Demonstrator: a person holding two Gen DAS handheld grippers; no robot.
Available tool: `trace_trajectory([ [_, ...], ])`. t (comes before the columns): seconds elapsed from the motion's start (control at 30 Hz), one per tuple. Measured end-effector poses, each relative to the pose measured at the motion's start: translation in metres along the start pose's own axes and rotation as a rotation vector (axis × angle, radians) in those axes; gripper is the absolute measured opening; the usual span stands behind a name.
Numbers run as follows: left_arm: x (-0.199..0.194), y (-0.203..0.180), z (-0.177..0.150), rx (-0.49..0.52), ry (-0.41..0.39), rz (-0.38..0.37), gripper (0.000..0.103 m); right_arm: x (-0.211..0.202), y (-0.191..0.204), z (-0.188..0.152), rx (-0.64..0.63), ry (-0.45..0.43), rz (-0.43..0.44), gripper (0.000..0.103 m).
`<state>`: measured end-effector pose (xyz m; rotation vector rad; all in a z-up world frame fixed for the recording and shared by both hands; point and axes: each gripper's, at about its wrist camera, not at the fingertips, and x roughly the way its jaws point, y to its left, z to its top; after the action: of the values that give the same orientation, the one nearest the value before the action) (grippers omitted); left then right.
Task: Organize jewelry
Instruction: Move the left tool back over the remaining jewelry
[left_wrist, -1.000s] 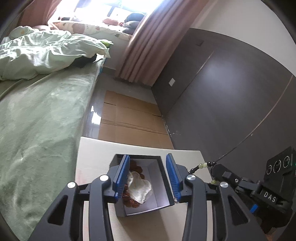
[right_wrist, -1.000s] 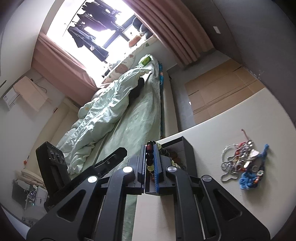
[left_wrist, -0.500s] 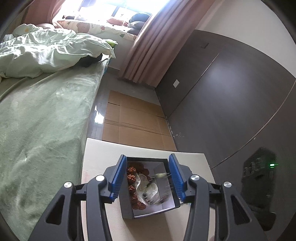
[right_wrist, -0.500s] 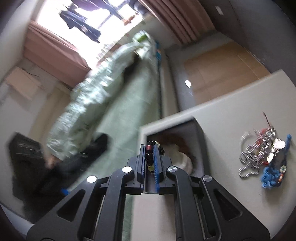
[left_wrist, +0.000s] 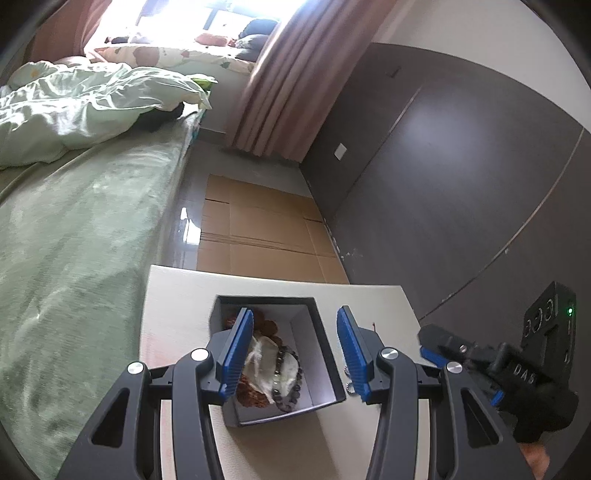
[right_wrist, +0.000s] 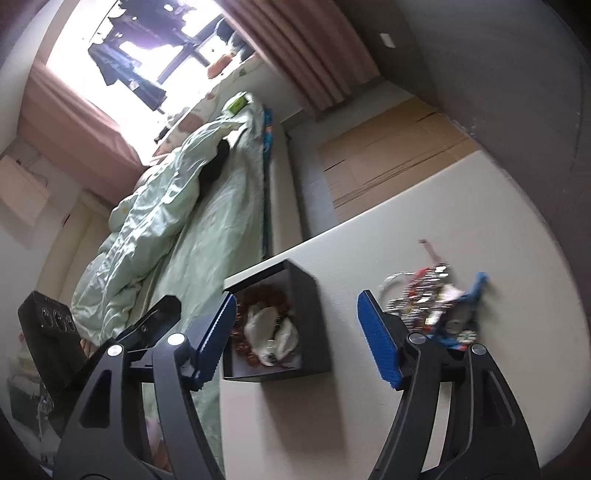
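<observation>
On the body of the right claw, seen from the left wrist view, white letters read "DAS", though the last letter is blurred and I am not sure of it. The dark jewelry box stands near the left edge of the white tabletop, beside the bed. Inside lie a beaded bracelet, a white pouch and brown beads. The left claw is released, its blue pads straddling the box without touching it. The right claw is opening, nothing between its pads. The jewelry pile lies right of the box, with bare tabletop around it.
</observation>
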<state>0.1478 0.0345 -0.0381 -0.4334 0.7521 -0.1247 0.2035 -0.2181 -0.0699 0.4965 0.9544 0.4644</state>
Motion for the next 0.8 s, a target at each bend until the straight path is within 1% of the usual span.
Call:
trace_trajectory([
  [0.33, 0.024, -0.040, -0.020, 0.077, 0.050, -0.026, 0.045, -0.023, -0.047, 0.001, 0.116, 0.016, -0.071, 0.069],
  [0.57, 0.041, -0.069, -0.033, 0.131, 0.080, -0.051, 0.045, -0.041, -0.062, 0.001, 0.122, 0.005, -0.089, 0.069],
  [0.8, 0.066, -0.100, -0.042, 0.158, 0.126, -0.102, 0.044, -0.056, -0.081, 0.003, 0.153, -0.013, -0.101, 0.068],
])
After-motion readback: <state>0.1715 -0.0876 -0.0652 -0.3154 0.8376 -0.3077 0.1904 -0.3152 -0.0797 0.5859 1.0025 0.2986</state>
